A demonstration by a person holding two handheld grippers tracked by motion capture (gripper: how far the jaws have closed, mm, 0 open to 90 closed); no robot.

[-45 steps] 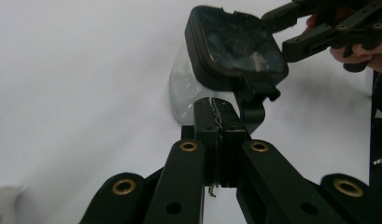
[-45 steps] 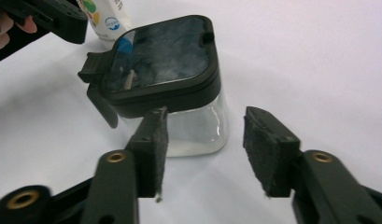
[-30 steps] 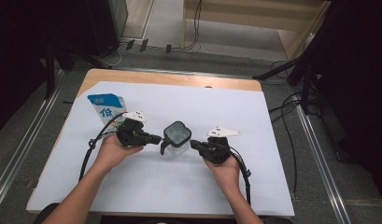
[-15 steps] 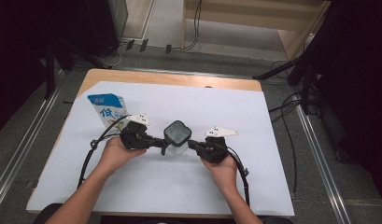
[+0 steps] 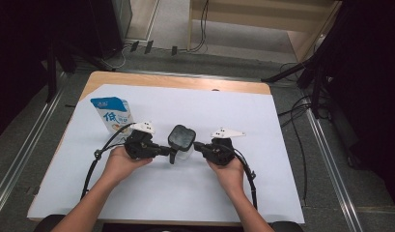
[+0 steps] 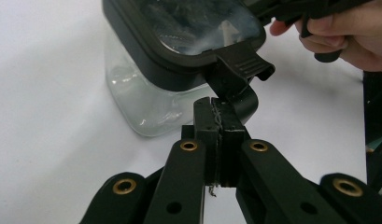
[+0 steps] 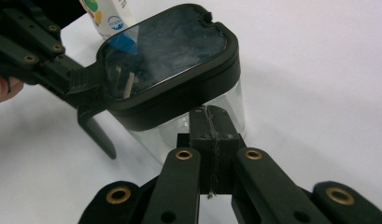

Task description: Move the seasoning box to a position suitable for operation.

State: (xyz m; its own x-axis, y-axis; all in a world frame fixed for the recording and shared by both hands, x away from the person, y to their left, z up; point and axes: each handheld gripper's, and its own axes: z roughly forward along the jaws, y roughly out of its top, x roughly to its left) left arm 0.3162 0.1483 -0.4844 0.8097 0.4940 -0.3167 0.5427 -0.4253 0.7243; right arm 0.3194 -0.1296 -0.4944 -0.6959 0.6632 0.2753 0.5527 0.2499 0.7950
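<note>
On the white-covered table [image 5: 282,145], a clear square jar with a dark lid [image 5: 181,140] stands between both grippers. The left gripper [image 5: 170,153], jaws clenched empty, touches its latch; the right gripper [image 5: 197,146], jaws clenched, presses its near-right side.

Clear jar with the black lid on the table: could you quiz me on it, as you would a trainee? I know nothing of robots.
1. True or false: the black lid sits on the clear jar.
2. The left hand-held gripper has its jaws: A wide open; B shut, tips at the lid's latch; C shut on a pen.
3. Fill in: in the high view, the blue and white carton stands to the jar's ____.
Key: 1 true; 2 B; 3 left.
</note>
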